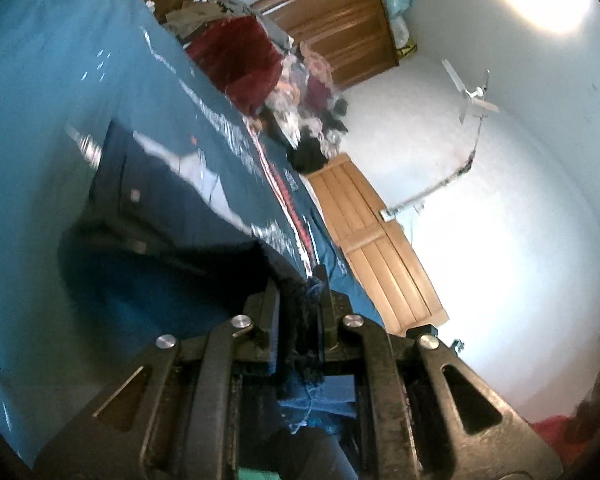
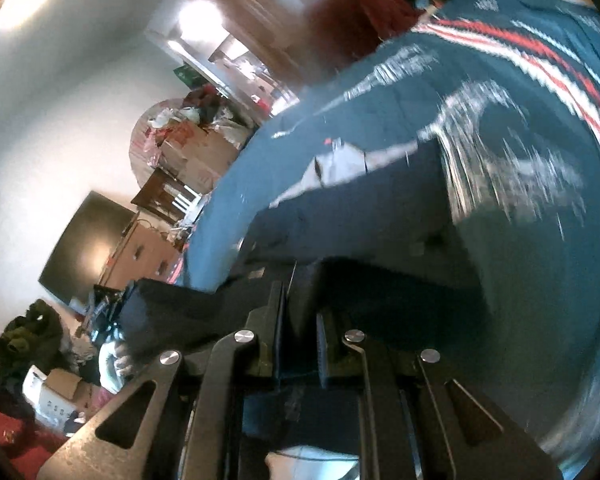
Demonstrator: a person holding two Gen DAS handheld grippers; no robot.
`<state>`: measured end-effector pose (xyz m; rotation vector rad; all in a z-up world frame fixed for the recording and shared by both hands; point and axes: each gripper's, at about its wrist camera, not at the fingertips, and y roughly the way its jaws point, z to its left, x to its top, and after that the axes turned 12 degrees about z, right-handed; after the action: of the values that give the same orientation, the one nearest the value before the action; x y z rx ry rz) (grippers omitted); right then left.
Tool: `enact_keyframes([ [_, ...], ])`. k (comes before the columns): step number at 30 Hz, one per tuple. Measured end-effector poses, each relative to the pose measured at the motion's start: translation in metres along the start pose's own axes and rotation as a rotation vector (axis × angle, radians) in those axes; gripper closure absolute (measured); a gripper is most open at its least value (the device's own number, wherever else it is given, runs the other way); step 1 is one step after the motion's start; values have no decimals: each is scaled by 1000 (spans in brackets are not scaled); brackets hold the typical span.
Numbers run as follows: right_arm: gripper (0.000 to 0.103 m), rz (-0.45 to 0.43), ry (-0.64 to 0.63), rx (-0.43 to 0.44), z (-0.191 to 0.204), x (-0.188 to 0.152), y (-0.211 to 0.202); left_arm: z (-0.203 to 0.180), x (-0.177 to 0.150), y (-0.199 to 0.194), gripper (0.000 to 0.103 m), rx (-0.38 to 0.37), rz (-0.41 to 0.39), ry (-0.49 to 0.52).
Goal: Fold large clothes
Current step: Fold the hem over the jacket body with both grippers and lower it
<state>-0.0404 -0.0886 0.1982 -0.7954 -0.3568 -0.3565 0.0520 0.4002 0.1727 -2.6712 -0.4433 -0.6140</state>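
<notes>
Cluttered bedroom, teal bedspread point(image 1: 40, 80) beneath, both jaws clenched on dark navy garment point(image 1: 188, 216): left gripper point(image 1: 300, 312), right gripper point(image 2: 300, 320).

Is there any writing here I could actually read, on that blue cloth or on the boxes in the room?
White print on the blue cloth: letters are there, too motion-blurred to read in either view.
Small white tag on the dark garment: too small to read.
Marks on the white box: too small to read.
Nothing else legible; no text can be quoted.
</notes>
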Motion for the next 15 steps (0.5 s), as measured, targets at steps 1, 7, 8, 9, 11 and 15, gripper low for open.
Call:
enact_keyframes([
  [1,88,0,-7,-6,-3,20,6,3,13,3,90,8,-4,-1],
  [7,87,39,-3,-66,-50,140,65,41,88,44,88,96,9,-33],
  [8,87,51,6,-82,-65,164,80,50,101,54,88,119,20,-38],
  [9,87,56,13,-88,-73,176,88,59,112,62,86,145,28,-44],
  [11,86,72,38,-103,-101,211,118,83,131,80,82,173,41,-69],
  [15,75,190,85,-206,-162,241,187,159,149,117,73,339,125,-180],
])
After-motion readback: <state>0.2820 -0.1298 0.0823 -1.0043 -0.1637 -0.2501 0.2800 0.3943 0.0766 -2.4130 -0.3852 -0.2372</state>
